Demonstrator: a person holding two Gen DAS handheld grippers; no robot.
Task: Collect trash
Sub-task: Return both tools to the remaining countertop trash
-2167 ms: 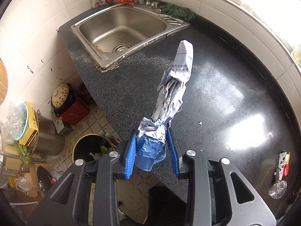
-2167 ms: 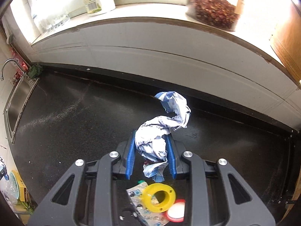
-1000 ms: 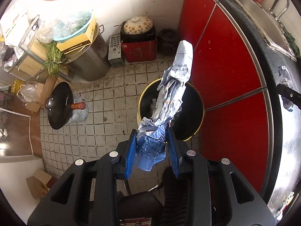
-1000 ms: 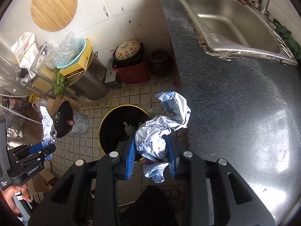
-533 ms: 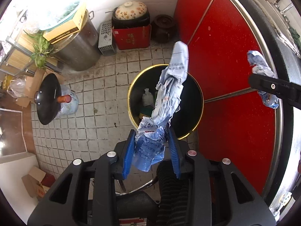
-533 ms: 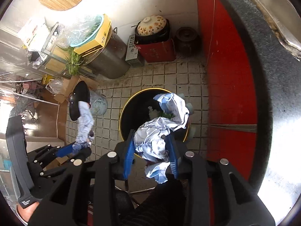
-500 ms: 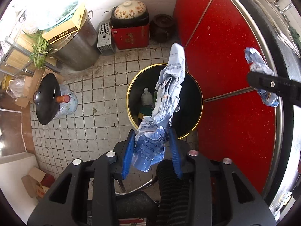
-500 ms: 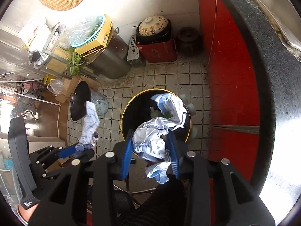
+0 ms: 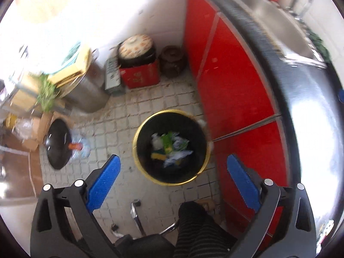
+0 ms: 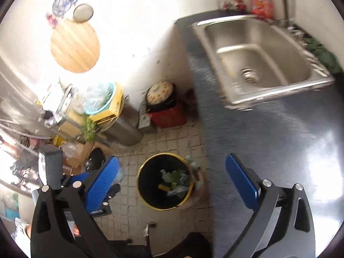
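A black trash bin with a yellow rim [image 9: 137, 129] stands on the tiled floor beside the red cabinet. Crumpled blue-white wrappers [image 9: 176, 150] lie inside it with green and yellow scraps. My left gripper [image 9: 173, 181] hangs above the bin, open and empty. My right gripper [image 10: 172, 185] is also open and empty, above the same bin [image 10: 142, 185], where the wrappers [image 10: 178, 182] show. The left gripper's blue finger and black body show at the lower left of the right wrist view [image 10: 79, 178].
A dark countertop [image 10: 268, 139] with a steel sink [image 10: 217, 30] runs along the right. Red cabinet doors [image 9: 228, 81] stand next to the bin. A red box with a pot [image 9: 139, 75], a steel drum [image 9: 86, 94], a black wok [image 9: 59, 144] and boxes crowd the floor at left.
Both grippers opened and let go of their crumpled wrappers, which now lie in the bin. Both views have pulled up and away from the bin; the right one now sees the sink.
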